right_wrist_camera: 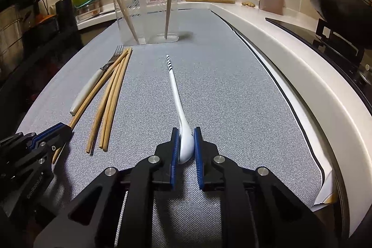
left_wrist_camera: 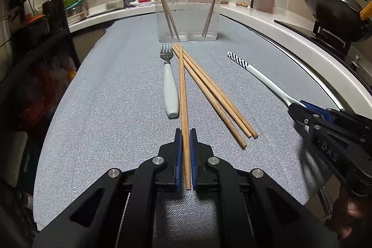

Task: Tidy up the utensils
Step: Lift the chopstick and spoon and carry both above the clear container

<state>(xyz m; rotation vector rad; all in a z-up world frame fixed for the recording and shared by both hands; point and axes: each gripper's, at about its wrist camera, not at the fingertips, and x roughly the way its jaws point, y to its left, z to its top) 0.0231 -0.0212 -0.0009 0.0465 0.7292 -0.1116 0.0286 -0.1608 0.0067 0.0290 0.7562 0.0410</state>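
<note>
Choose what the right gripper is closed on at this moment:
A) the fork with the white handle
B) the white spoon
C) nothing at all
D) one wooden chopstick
B: in the right wrist view the right gripper has its blue pads pressed on the bowl end of the white spoon.

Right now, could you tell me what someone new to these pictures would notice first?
Both grippers are closed on utensils: the left gripper pinches one wooden chopstick, the right gripper clamps the bowl end of a white spoon with a striped handle tip. Behind them on the grey mat stands a clear holder with chopsticks in both compartments; a fork and three loose chopsticks lie before it.
</note>
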